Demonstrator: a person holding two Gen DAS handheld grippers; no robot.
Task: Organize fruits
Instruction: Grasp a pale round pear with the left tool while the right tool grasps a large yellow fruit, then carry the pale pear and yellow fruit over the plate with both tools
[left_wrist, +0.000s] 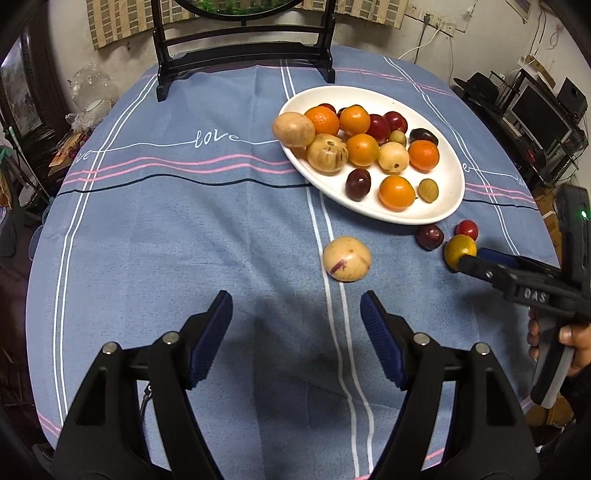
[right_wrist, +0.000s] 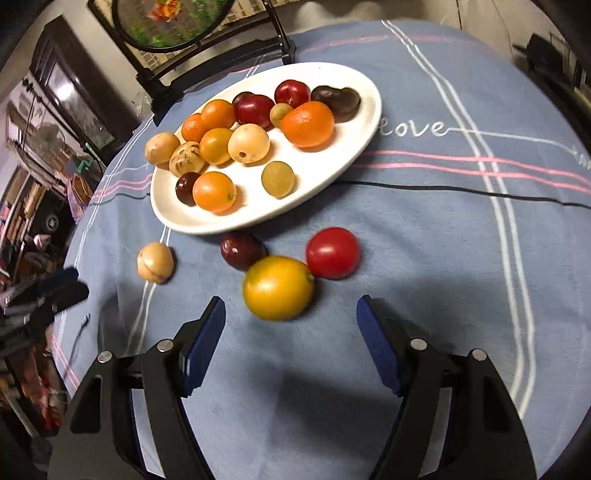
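Note:
A white oval plate (left_wrist: 448, 184) (right_wrist: 354, 122) holds several oranges, dark red plums, pale melons and small green fruits. On the blue cloth in front of it lie a pale striped melon (left_wrist: 346, 258) (right_wrist: 155, 262), a dark plum (left_wrist: 429, 236) (right_wrist: 242, 250), a red tomato (left_wrist: 467, 229) (right_wrist: 333, 252) and a yellow-orange citrus (left_wrist: 459, 250) (right_wrist: 277, 287). My left gripper (left_wrist: 296, 325) is open over bare cloth, short of the melon. My right gripper (right_wrist: 291, 326) (left_wrist: 466, 258) is open, its fingertips just short of the citrus, nothing between the pads.
A dark wooden stand (left_wrist: 243, 51) (right_wrist: 207, 55) with a round panel rises at the table's far edge. Shelves with electronics (left_wrist: 532, 110) stand off to the right. A hand (left_wrist: 570, 343) grips the right tool's handle. Clutter lines the room's left side.

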